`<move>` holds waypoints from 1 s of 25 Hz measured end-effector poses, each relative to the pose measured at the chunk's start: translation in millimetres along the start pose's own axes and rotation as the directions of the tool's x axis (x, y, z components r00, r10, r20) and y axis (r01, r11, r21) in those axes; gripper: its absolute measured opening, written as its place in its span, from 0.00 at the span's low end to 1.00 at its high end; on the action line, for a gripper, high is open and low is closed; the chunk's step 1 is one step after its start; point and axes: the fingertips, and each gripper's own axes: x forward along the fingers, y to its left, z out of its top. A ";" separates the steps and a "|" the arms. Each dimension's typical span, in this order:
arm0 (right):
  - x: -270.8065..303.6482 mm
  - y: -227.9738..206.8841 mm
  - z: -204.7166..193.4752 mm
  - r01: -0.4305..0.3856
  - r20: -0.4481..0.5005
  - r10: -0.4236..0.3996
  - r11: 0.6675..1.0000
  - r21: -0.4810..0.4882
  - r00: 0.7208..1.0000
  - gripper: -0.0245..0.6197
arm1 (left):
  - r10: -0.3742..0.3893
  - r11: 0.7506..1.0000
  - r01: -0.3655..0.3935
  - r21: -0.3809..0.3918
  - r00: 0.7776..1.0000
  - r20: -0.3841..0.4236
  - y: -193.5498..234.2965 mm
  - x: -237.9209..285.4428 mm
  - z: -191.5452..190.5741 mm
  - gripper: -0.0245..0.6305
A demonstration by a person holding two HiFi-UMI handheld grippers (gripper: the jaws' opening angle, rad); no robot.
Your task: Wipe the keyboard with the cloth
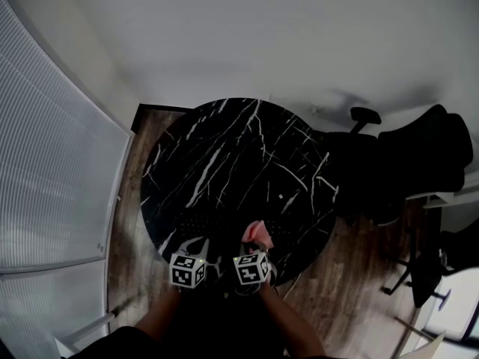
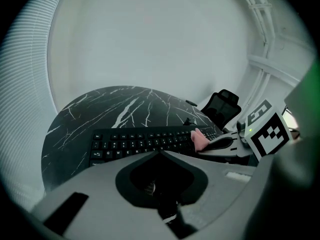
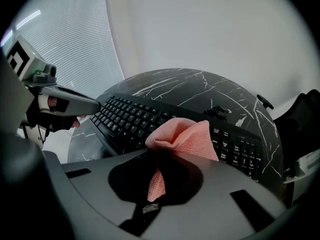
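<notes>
A black keyboard (image 1: 213, 225) lies along the near edge of a round black marble table (image 1: 224, 148). My right gripper (image 3: 159, 151) is shut on a pink cloth (image 3: 182, 136), which bunches up above the jaw tips over the keyboard's (image 3: 132, 118) middle. The head view has the cloth (image 1: 258, 234) just ahead of the right gripper (image 1: 257, 245). My left gripper (image 2: 160, 153) is shut and empty, hovering just short of the keyboard's (image 2: 140, 141) near edge. From it, the cloth (image 2: 200, 139) appears at the keyboard's right end. The left gripper (image 1: 196, 245) sits beside the right one.
Black office chairs (image 1: 419, 155) stand right of the table on a wooden floor (image 1: 352, 275). White blinds (image 1: 45, 170) run along the left. A small dark object (image 3: 220, 111) lies on the table beyond the keyboard.
</notes>
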 end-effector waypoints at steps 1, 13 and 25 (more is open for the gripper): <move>1.5 2.7 0.5 -0.004 -0.001 0.004 1.000 -0.003 1.000 0.05 | 0.003 1.000 -0.003 -0.004 1.000 0.002 2.2 -1.1 -0.4 0.04; 14.2 33.5 16.9 -0.029 0.010 0.030 0.998 -0.058 1.000 0.05 | 0.032 0.999 -0.032 -0.043 0.999 0.012 30.5 -15.0 -6.8 0.04; 29.2 74.7 30.9 -0.065 0.002 0.065 0.994 -0.093 0.998 0.05 | 0.040 0.998 -0.039 -0.042 0.999 0.007 60.5 -27.2 -7.1 0.04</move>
